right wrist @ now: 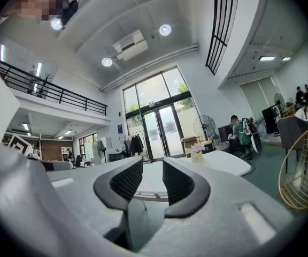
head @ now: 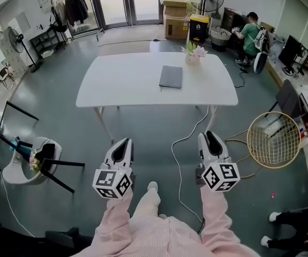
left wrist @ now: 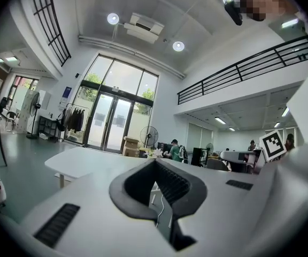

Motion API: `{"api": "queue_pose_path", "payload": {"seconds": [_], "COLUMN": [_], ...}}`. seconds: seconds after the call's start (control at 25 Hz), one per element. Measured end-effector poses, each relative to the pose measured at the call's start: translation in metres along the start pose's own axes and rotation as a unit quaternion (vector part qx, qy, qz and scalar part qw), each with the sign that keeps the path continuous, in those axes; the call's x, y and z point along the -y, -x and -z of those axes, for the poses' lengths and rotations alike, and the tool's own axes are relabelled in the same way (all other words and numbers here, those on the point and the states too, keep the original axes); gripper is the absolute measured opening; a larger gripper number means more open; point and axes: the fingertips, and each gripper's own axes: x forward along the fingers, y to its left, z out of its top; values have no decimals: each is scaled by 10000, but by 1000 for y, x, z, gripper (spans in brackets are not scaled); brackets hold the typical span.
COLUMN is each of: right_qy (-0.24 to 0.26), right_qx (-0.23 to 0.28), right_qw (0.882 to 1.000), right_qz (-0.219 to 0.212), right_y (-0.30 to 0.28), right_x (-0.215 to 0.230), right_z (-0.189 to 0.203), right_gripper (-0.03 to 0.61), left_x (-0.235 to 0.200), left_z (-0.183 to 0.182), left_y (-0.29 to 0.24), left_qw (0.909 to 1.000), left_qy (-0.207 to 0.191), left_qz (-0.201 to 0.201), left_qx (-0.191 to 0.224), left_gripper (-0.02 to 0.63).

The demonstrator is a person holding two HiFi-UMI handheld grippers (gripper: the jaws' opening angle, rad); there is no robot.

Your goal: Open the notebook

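A closed dark grey notebook [head: 170,77] lies flat on the white table [head: 122,84], right of its middle. Both grippers hang low and close to the person's body, well short of the table's near edge. The left gripper [head: 123,143] points at the table; in the left gripper view [left wrist: 154,165] its black fingertips meet with nothing between them. The right gripper [head: 212,138] stands to its right; in the right gripper view [right wrist: 152,167] its pads are a small gap apart and empty. Neither gripper view shows the notebook; the table top [right wrist: 218,162] is seen edge-on.
A small pot of flowers [head: 193,53] stands at the table's far edge near the notebook. A white cable [head: 183,143] trails over the floor between the grippers. A round wire frame [head: 274,140] stands right, a chair [head: 31,159] left. A person [head: 248,33] sits at desks far right.
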Motion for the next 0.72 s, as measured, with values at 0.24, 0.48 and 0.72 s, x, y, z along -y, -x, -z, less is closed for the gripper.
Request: {"api": "queue_pose_path", "payload": {"seconds": [0.24,0.48,0.72], "right_qy": [-2,-219,-276], "right_qx": [-28,25,-37], "right_qw": [9999,9993,9986], "right_qz": [146,303,439], "right_y": [-72,-146,-205], "right_x": [23,42,57], "right_z": [-3,-10,-5], "right_gripper": [108,107,107], "left_x": [-37,-77,-114], "left_z": [-11,-31,-36], "left_y": [-73,-141,-194], "left_qw": [9999,9998,9996], "left_qy": [89,74,115], "left_qz": [74,168,230], "left_qx": [-59,-85,-141], "left_gripper": [2,2,2]}}
